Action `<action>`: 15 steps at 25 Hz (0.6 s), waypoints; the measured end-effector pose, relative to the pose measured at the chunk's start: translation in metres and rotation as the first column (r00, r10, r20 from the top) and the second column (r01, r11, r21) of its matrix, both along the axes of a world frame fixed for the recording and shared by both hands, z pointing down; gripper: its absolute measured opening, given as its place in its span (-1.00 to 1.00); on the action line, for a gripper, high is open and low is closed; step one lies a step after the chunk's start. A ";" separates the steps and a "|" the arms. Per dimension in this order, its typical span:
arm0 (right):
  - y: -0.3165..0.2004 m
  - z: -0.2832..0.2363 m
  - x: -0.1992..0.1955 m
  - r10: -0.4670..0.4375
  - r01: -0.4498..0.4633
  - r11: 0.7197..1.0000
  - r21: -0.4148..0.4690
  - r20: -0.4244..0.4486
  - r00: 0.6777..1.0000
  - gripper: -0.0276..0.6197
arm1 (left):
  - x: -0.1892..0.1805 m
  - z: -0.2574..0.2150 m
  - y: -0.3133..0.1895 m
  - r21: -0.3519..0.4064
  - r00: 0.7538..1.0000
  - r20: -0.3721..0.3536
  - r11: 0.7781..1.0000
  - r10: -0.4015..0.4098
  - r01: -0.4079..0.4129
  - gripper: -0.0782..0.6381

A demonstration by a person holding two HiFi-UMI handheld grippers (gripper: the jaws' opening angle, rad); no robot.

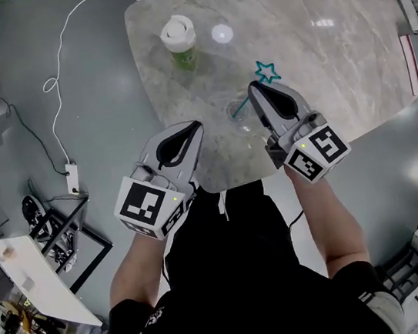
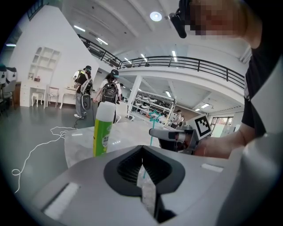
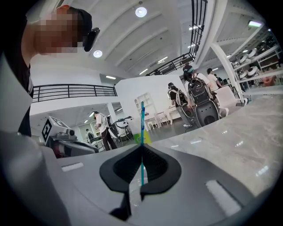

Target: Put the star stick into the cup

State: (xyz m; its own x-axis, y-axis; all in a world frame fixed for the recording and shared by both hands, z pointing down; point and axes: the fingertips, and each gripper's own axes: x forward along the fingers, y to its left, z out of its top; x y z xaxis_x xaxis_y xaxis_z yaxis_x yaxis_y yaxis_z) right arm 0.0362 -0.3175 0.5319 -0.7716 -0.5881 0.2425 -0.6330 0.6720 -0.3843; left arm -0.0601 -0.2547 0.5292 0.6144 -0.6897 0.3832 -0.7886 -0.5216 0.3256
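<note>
The teal star stick (image 1: 266, 73) slants over the marble table (image 1: 336, 81), star end up. Its lower end reaches the mouth of a small clear cup (image 1: 239, 111); how deep it sits I cannot tell. My right gripper (image 1: 253, 87) is shut on the stick just above the cup. In the right gripper view the thin teal stick (image 3: 142, 123) stands straight up between the closed jaws of that gripper (image 3: 142, 148). My left gripper (image 1: 196, 125) hovers at the table's near edge, left of the cup, shut on nothing. From the left gripper (image 2: 142, 152) I see the star (image 2: 154, 116).
A green bottle with a white cap (image 1: 178, 41) stands at the table's far left, also seen upright (image 2: 102, 130) in the left gripper view. The table's near edge (image 1: 219, 180) runs just under both grippers. A white cable (image 1: 61, 60) and a power strip (image 1: 72, 177) lie on the floor to the left.
</note>
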 end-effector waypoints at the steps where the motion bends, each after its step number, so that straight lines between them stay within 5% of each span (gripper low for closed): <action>1: 0.000 0.003 -0.001 -0.001 0.001 1.000 -0.008 -0.003 1.000 -0.86 | 0.000 0.003 0.001 -0.005 1.000 0.002 1.000 0.001 -0.001 -0.77; 15: 0.006 0.022 -0.011 0.007 -0.010 0.997 -0.078 -0.040 0.999 -0.82 | -0.012 0.014 0.017 -0.048 1.000 -0.005 0.998 -0.029 0.029 -0.77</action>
State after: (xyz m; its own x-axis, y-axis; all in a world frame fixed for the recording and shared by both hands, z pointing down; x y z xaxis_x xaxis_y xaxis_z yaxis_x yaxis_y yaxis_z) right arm 0.0254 -0.3116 0.5536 -0.7551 -0.5728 0.3189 -0.6548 0.6350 -0.4099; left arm -0.0725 -0.2373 0.5429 0.5963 -0.6881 0.4134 -0.8015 -0.4819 0.3541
